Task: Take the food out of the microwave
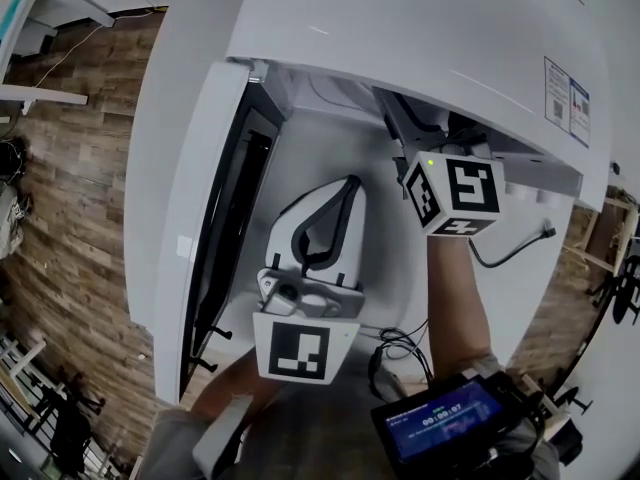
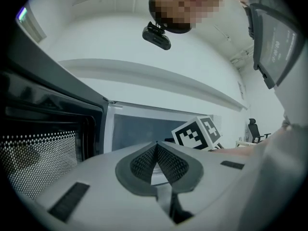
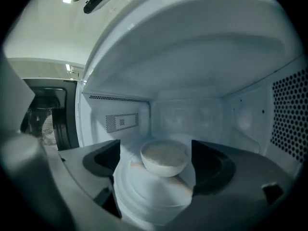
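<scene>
Closest to the lens, a small blue-lit screen (image 1: 437, 423) is being shown at the lower right of the head view, just behind the person's right forearm. Ahead of it, the left gripper (image 1: 351, 184) is being held level outside the white microwave (image 1: 400, 28), between the open door (image 1: 215, 218) and the other tool; in the left gripper view its claw is being kept narrow, the two pad tips meeting and nothing being held between them. The right gripper (image 3: 156, 143) is being pushed into the oven's mouth, only its marker cube (image 1: 455, 193) being left visible from above under the oven's top edge. In the right gripper view its claw is being held wide, both dark pads standing well clear of the white bowl (image 3: 164, 158) that is being framed between them, so the bowl is being touched by neither. That bowl, filled with pale food, is being kept inside the lit cavity, resting on a white plate (image 3: 144, 196) near the middle of the oven floor. A perforated side wall (image 3: 288, 114) is being seen at the right of the cavity, and wood-plank flooring (image 1: 70, 218) is being shown to the left of the appliance.
</scene>
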Action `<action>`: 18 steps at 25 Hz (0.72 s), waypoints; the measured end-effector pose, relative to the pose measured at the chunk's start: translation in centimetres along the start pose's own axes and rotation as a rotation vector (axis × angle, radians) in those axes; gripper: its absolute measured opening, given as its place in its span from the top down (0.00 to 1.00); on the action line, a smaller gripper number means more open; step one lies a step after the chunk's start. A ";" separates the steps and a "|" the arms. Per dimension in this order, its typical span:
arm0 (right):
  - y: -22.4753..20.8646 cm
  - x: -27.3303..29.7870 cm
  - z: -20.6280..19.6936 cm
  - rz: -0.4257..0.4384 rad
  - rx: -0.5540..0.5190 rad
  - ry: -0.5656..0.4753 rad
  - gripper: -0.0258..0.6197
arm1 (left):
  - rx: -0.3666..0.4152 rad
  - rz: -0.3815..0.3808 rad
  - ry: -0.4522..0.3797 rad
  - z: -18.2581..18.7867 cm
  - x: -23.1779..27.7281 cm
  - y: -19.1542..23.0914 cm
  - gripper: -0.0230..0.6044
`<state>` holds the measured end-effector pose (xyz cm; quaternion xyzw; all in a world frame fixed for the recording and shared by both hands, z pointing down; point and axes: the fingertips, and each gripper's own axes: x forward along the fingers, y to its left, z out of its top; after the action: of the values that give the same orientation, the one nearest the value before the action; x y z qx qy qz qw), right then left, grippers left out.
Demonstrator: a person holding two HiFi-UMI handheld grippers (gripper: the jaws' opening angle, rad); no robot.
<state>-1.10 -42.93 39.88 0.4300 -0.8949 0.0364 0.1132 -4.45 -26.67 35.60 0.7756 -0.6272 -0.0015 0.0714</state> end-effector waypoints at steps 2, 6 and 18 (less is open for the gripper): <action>-0.2 0.9 -0.1 0.001 -0.006 0.007 0.25 | -0.004 -0.002 0.002 -0.1 0.0 0.1 0.95; -0.7 2.5 -0.2 -0.016 -0.026 0.025 0.24 | -0.005 -0.005 0.004 -0.1 -0.1 0.3 0.95; -1.6 5.2 -1.3 -0.013 -0.026 0.092 0.23 | -0.014 -0.005 0.011 -0.5 0.4 0.6 0.95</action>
<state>-2.81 -47.73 42.27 0.4323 -0.8863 0.0439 0.1601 -4.90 -27.11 36.18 0.7765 -0.6250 -0.0017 0.0803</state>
